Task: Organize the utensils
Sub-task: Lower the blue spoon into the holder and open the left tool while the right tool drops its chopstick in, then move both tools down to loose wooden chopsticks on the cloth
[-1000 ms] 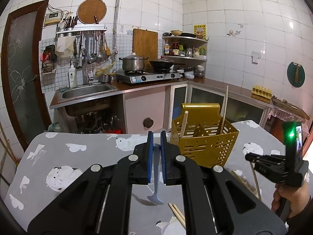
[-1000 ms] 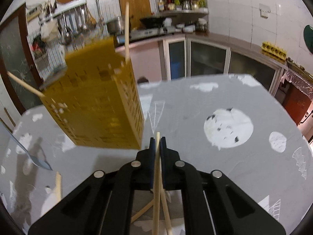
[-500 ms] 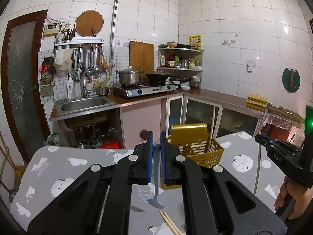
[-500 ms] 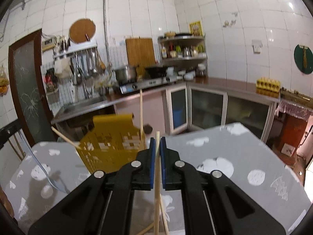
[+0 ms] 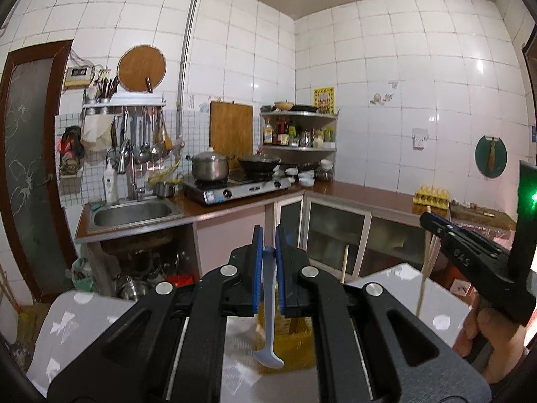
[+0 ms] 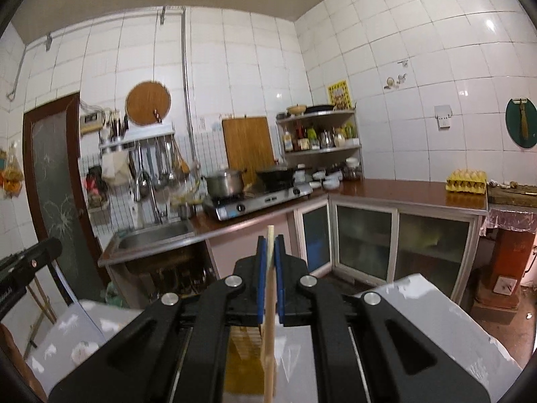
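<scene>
My left gripper (image 5: 267,231) is shut on the handle of a grey-blue spoon (image 5: 269,352), whose bowl hangs down below the jaws. Under it stands the yellow slotted caddy (image 5: 297,352), mostly hidden by the gripper; one chopstick (image 5: 344,263) sticks up out of it. My right gripper (image 6: 269,240) is shut on a wooden chopstick (image 6: 268,329) that hangs down over the caddy (image 6: 245,339). In the left wrist view the right gripper (image 5: 431,223) is high on the right, with its chopsticks (image 5: 424,275) dangling and a hand (image 5: 486,336) below it.
The table has a grey cloth with white patches (image 5: 84,319). Beyond it run a counter with a sink (image 5: 132,213), a gas stove (image 5: 235,189) carrying a pot and a wok, and an egg tray (image 5: 431,196). Glass-door cabinets (image 6: 402,252) stand under the counter.
Both grippers have risen and levelled out with the spoon and the chopstick still held. The caddy and the table have dropped to the bottom of both views, and more wall shows.
</scene>
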The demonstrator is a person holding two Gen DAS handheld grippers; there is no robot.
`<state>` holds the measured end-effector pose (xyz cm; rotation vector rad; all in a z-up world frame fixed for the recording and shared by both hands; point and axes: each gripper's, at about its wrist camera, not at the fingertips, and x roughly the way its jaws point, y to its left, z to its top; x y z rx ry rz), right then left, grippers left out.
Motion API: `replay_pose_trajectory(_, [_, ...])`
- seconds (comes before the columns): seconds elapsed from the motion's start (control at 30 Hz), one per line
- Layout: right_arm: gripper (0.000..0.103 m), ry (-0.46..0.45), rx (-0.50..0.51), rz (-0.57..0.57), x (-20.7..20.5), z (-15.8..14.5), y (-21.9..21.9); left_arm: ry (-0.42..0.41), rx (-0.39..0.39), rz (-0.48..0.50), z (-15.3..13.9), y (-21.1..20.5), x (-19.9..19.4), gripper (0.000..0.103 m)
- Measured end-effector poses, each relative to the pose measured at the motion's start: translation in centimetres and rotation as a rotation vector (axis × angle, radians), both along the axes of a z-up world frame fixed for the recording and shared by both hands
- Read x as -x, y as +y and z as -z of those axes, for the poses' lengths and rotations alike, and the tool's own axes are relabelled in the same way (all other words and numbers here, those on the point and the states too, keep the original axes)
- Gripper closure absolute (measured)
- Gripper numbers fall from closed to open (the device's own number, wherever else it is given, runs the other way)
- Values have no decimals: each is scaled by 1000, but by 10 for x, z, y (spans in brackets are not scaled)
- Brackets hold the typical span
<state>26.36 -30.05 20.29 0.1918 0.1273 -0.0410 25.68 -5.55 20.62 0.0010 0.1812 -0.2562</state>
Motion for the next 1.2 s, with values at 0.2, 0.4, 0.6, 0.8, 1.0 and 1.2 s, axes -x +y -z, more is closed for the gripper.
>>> replay_pose_trajectory(0.2, [98,-75,-17,9,-30,-21,2,-17,14,-1,-15,-17,-33,97])
replay_pose_trajectory(0.4, [98,-142,1,10,-59,-31,13,-15,26,-4,-13,-30,-71,97])
replay_pose_trajectory(0.6, [98,-138,6,-7,-91,-9,20,17,4,-10,20,-43,-102,97])
replay_pose_trajectory(0.8, [98,-68,17,-41,-118,36,24,83,-28,-40,62,-40,-125,97])
replay_pose_trajectory(1.0, [96,38,31,-59,-120,61,22,163,-2,-27,83,-26,-131,96])
replay_pose_trajectory(1.2, [49,110,32,-16,-94,61,5,117,30,-44,58,-10,-97,34])
